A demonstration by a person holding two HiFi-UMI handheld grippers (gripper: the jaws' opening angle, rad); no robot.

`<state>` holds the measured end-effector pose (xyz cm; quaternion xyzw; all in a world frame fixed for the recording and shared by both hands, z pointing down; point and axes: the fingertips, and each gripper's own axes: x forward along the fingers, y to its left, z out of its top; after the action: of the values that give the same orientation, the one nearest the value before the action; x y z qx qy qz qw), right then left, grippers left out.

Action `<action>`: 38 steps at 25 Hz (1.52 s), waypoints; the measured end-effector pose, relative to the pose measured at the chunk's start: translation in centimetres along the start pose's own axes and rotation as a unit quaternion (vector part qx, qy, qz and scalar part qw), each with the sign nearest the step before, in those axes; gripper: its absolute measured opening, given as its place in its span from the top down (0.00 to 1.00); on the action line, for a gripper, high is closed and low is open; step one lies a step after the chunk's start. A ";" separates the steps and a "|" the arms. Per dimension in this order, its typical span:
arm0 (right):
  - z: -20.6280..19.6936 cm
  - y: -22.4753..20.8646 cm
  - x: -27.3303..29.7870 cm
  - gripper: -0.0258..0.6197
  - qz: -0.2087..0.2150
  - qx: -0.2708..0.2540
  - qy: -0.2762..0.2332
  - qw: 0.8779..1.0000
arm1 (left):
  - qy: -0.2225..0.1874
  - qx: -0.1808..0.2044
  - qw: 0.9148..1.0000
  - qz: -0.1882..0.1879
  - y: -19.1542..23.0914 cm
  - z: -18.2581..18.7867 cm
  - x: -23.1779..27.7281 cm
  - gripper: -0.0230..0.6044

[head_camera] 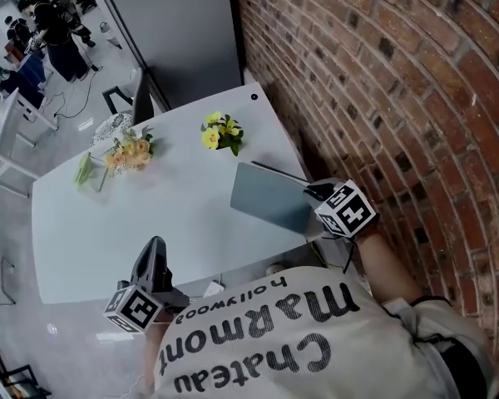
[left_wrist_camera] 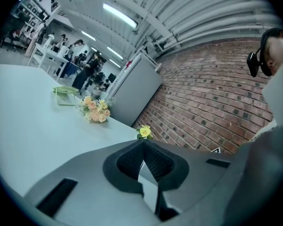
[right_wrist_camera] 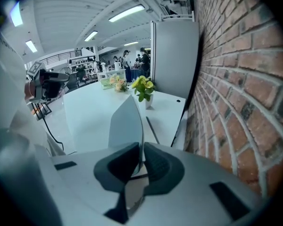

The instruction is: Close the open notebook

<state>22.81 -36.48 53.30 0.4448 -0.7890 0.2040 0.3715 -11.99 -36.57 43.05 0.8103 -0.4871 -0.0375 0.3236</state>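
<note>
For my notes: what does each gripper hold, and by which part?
The right gripper pinches the notebook cover at its edge; the left gripper holds nothing.

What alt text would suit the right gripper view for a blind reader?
The right gripper pinches the raised cover of the notebook, seen edge-on above a white table. Yellow flowers stand beyond; a brick wall runs along the right.

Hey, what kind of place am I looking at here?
Probably a shared open-plan office or workshop, indoors: a brick wall runs beside a white table with flowers on it, people stand farther back, and strip lights hang overhead.
</note>
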 end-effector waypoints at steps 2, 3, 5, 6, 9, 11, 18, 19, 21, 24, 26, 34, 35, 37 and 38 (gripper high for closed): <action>-0.2 -0.4 0.3 0.91 0.003 0.001 0.002 1.000 | 0.000 -0.001 1.000 0.007 0.0 -0.2 0.0 0.96; -0.3 -0.6 0.5 0.91 0.006 0.001 0.002 1.000 | 0.000 -0.002 1.000 0.011 0.0 -0.3 0.0 0.96; -0.4 -1.1 0.9 0.90 0.010 0.000 0.003 1.000 | -0.005 -0.006 1.000 0.018 0.0 -0.6 -0.1 0.96; -0.4 -1.3 1.1 0.90 0.012 -0.001 0.003 1.000 | -0.007 -0.008 1.000 0.020 0.1 -0.8 -0.1 0.96; -0.7 -1.9 1.7 0.90 0.015 -0.004 0.005 1.000 | -0.009 -0.010 0.999 0.031 0.0 -1.4 -0.1 0.96; -0.8 -2.2 2.2 0.90 0.019 -0.006 0.005 1.000 | -0.013 -0.011 0.999 0.036 0.0 -1.6 0.0 0.96; -1.5 -3.1 3.3 0.89 0.041 -0.003 0.003 0.999 | -0.019 -0.014 0.998 0.054 -0.9 -2.9 0.4 0.96; -1.6 -3.1 3.5 0.89 0.045 -0.004 0.003 0.999 | -0.021 -0.015 0.998 0.056 -0.9 -3.1 0.4 0.96; -1.8 -3.2 3.9 0.89 0.055 -0.007 0.005 0.998 | -0.026 -0.018 0.998 0.061 -1.2 -3.7 0.4 0.96; -2.0 -3.5 4.3 0.89 0.062 -0.014 0.006 0.998 | -0.031 -0.024 0.997 0.065 -1.5 -4.6 0.4 0.96; -2.0 -3.6 4.5 0.89 0.064 -0.017 0.006 0.998 | -0.031 -0.027 0.997 0.069 -1.8 -5.0 0.1 0.96; -2.9 -3.8 5.0 0.88 0.071 -0.020 0.015 0.997 | -0.037 -0.034 0.995 0.084 -2.1 -5.8 -0.6 0.96; -3.0 -3.9 5.1 0.88 0.071 -0.019 0.016 0.997 | -0.036 -0.036 0.995 0.084 -2.1 -5.9 -0.6 0.96; -3.0 -3.9 5.4 0.88 0.072 -0.021 0.020 0.997 | -0.036 -0.037 0.995 0.083 -2.1 -5.9 -0.5 0.96; -3.1 -4.0 5.5 0.88 0.071 -0.023 0.022 0.997 | -0.038 -0.037 0.995 0.082 -2.0 -5.9 -0.4 0.96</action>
<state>25.65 -39.59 59.50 0.3742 -0.8148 0.2214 0.3834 -8.42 -32.75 46.46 0.7531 -0.5620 -0.0596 0.3368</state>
